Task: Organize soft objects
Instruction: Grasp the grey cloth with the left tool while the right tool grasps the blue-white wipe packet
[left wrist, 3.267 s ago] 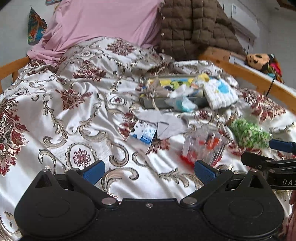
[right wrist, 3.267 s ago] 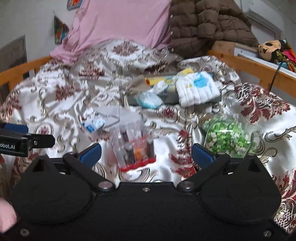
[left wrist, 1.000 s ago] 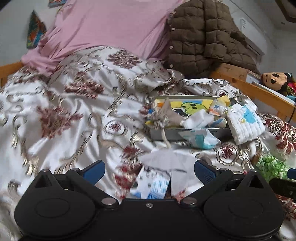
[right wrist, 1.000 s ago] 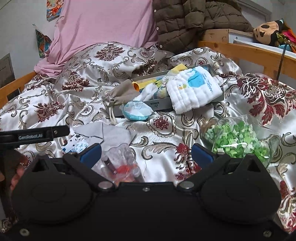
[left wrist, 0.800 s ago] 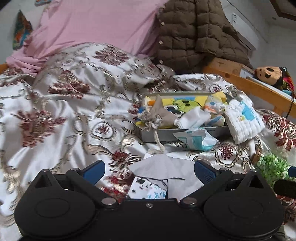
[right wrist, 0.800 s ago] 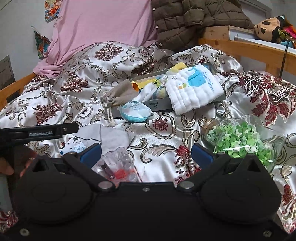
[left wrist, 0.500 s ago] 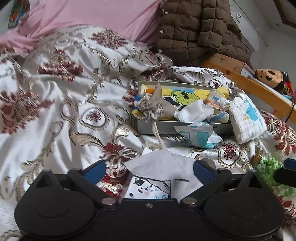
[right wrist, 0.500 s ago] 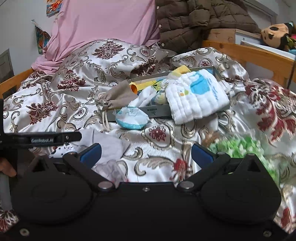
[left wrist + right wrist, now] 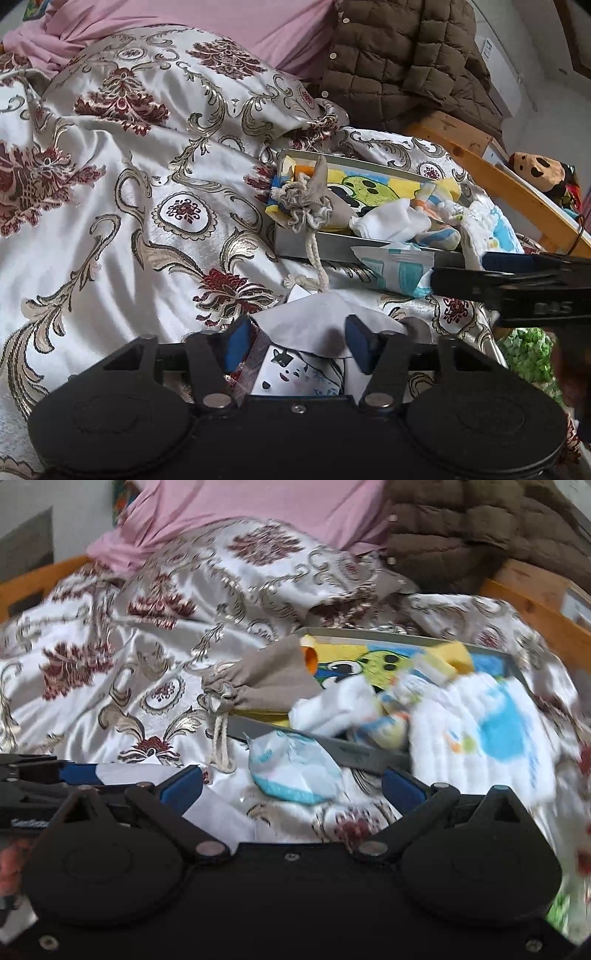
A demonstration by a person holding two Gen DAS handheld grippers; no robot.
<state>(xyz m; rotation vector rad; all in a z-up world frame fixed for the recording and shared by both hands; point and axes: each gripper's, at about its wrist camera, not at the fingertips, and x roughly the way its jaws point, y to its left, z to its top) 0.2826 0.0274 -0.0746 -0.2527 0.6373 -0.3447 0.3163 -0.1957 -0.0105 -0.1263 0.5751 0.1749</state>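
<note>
A grey cloth (image 9: 314, 323) lies on the bedspread over a printed white pack (image 9: 295, 376). My left gripper (image 9: 297, 341) has its jaws partly closed around the cloth, pads beside its edges. A grey tray (image 9: 295, 245) behind holds a cartoon cloth (image 9: 369, 190), a grey drawstring pouch (image 9: 314, 206), a white sock (image 9: 391, 221) and a white-and-blue towel (image 9: 491, 738). A light blue pack (image 9: 295, 770) lies in front of the tray. My right gripper (image 9: 291, 788) is open and empty, just before the blue pack. It also shows in the left wrist view (image 9: 517, 277).
A brown quilted jacket (image 9: 406, 62) and a pink pillow (image 9: 184, 22) lie at the bed head. A wooden bed rail (image 9: 509, 188) runs along the right, with a plush toy (image 9: 539, 173) beyond. Green bits in a clear bag (image 9: 528, 354) lie at the right.
My left gripper has moved forward and its jaws have narrowed around the grey cloth. My right gripper has moved forward and left toward the light blue pack; its view is blurred.
</note>
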